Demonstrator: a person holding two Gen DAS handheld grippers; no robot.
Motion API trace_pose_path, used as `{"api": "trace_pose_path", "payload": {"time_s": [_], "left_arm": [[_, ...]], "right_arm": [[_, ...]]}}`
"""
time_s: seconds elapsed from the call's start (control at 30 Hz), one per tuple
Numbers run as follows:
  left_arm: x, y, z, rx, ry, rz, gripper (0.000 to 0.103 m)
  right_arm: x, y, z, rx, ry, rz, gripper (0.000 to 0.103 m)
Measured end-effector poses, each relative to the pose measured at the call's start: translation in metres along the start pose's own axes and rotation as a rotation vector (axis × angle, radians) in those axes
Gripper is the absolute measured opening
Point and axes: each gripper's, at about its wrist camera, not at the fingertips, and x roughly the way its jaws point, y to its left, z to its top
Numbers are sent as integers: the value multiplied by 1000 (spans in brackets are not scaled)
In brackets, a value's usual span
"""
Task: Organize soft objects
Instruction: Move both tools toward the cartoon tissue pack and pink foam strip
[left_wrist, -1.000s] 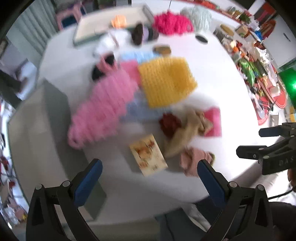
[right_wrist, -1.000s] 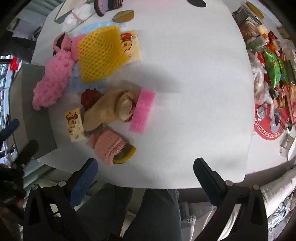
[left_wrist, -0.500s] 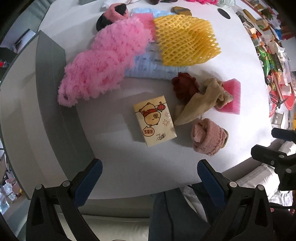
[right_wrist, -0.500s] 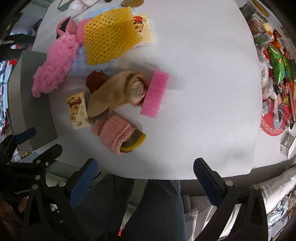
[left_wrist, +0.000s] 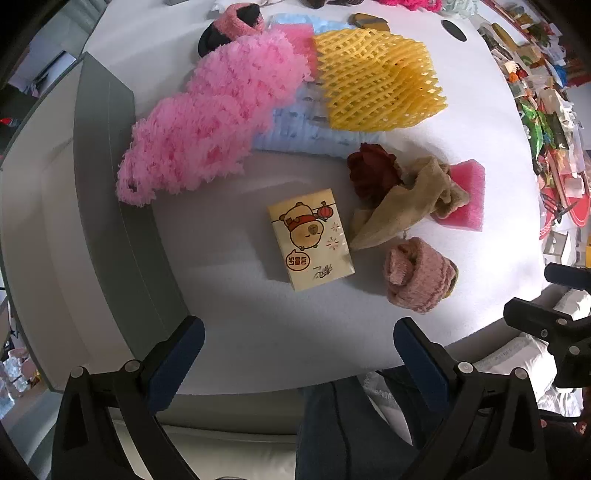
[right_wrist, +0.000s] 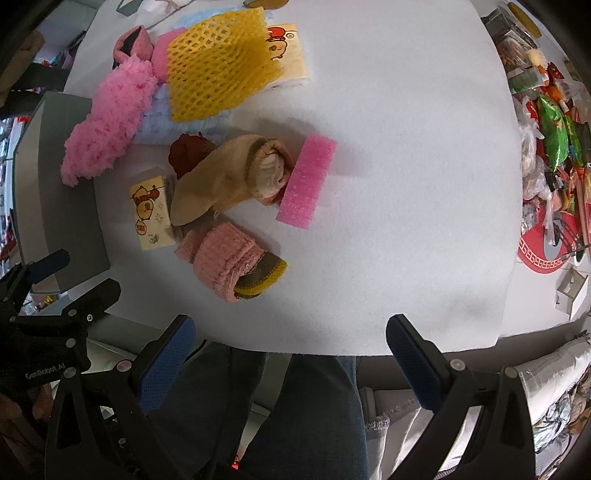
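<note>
Soft things lie on a white cloth (right_wrist: 406, 129): a fluffy pink scarf (left_wrist: 214, 125), a yellow foam net (left_wrist: 376, 85), a light blue pad (left_wrist: 299, 129), a dark red sock (left_wrist: 373, 173), a tan sock (left_wrist: 402, 206), a pink sponge (right_wrist: 306, 181), a rolled pink sock (left_wrist: 417, 273) and a tissue pack (left_wrist: 310, 238). My left gripper (left_wrist: 295, 354) hovers open above the table's near edge, short of the tissue pack. Open too, my right gripper (right_wrist: 291, 354) hangs over the front edge, below the rolled pink sock (right_wrist: 229, 262). Both hold nothing.
A grey tray (left_wrist: 107, 206) sits at the left of the cloth. Snack packets and clutter (right_wrist: 546, 140) crowd the right side. A second tissue pack (right_wrist: 288, 55) lies under the yellow net. The person's legs (right_wrist: 303, 413) are below the table edge.
Both grippers have pulled back and tipped down toward the near edge of the table; the objects now appear closer and sharper. Nothing on the cloth has moved.
</note>
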Motion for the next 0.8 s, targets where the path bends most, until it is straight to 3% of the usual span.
{"api": "trace_pose_path", "payload": {"time_s": [0.8], "left_arm": [[30, 17, -5, -85, 17, 20, 103]], "right_arm": [[4, -2, -6, 8, 1, -5, 103]]}}
